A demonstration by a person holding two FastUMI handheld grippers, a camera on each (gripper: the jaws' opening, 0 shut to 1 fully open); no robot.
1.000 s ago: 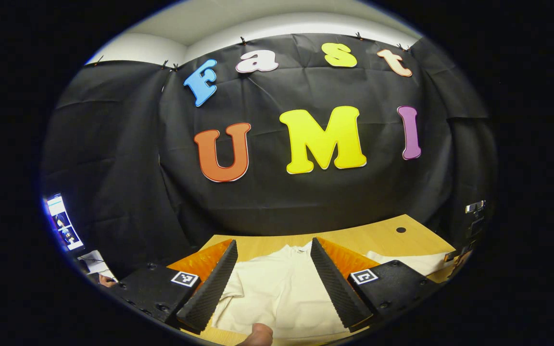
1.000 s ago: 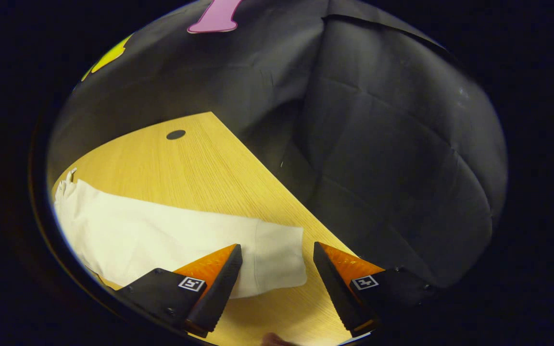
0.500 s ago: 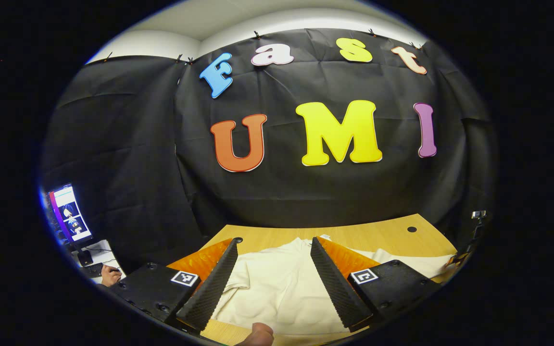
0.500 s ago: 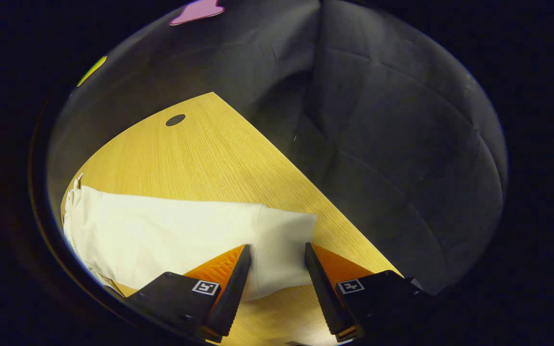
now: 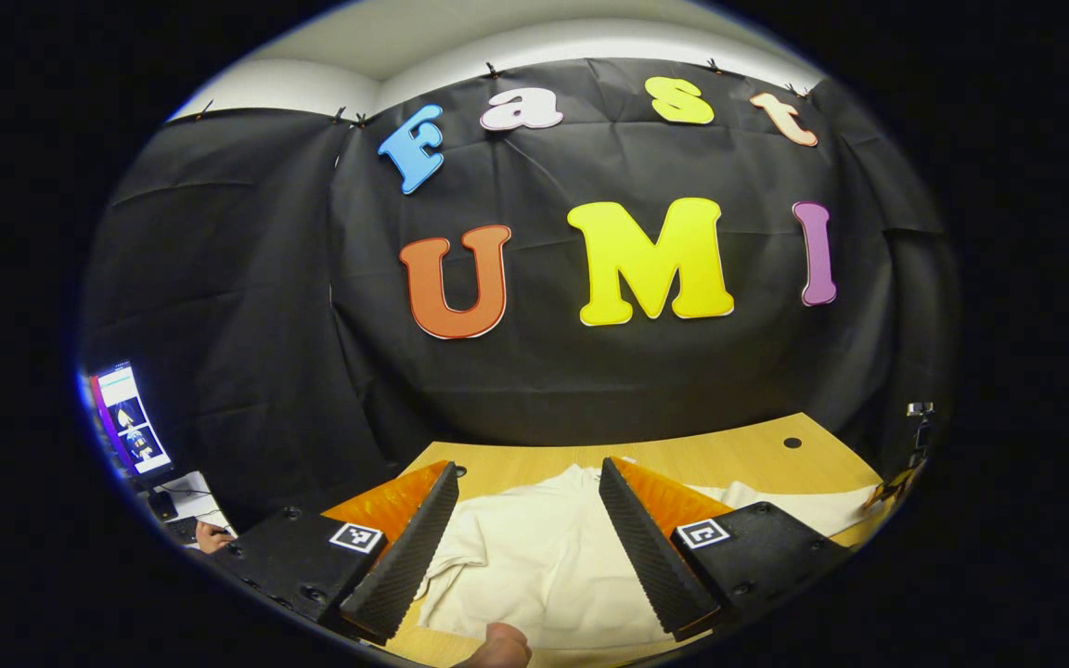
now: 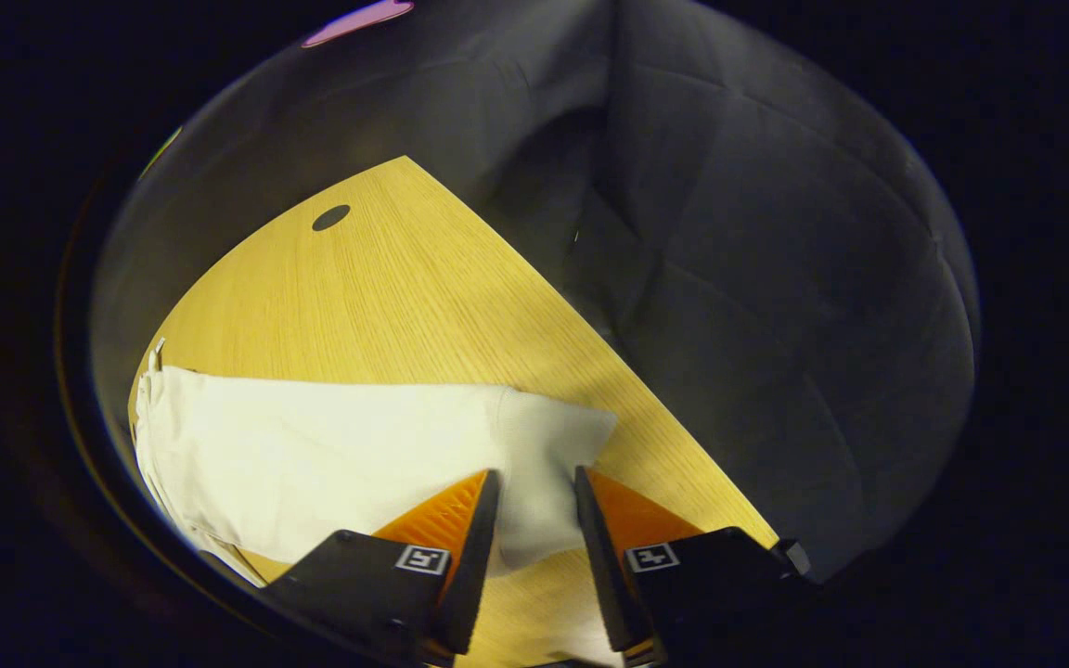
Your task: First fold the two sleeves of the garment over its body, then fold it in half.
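The right tongs (image 6: pixel 534 547), narrowed but not shut, are set astride the sleeve (image 6: pixel 548 455) cuff, stretched flat on the table (image 6: pixel 386 288), seemingly for gripping. The left tongs (image 5: pixel 525 538) are held wide open and empty above the garment (image 5: pixel 534 557) body.

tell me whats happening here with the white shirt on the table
A person is folding a cream garment spread on a wooden table, using a hand-held gripper in each hand. The right hand-held gripper straddles the cuff of one sleeve, its fingers narrowed around the cloth but not visibly pinching it. The left hand-held gripper hangs open over the garment's body. No sleeve looks folded yet.
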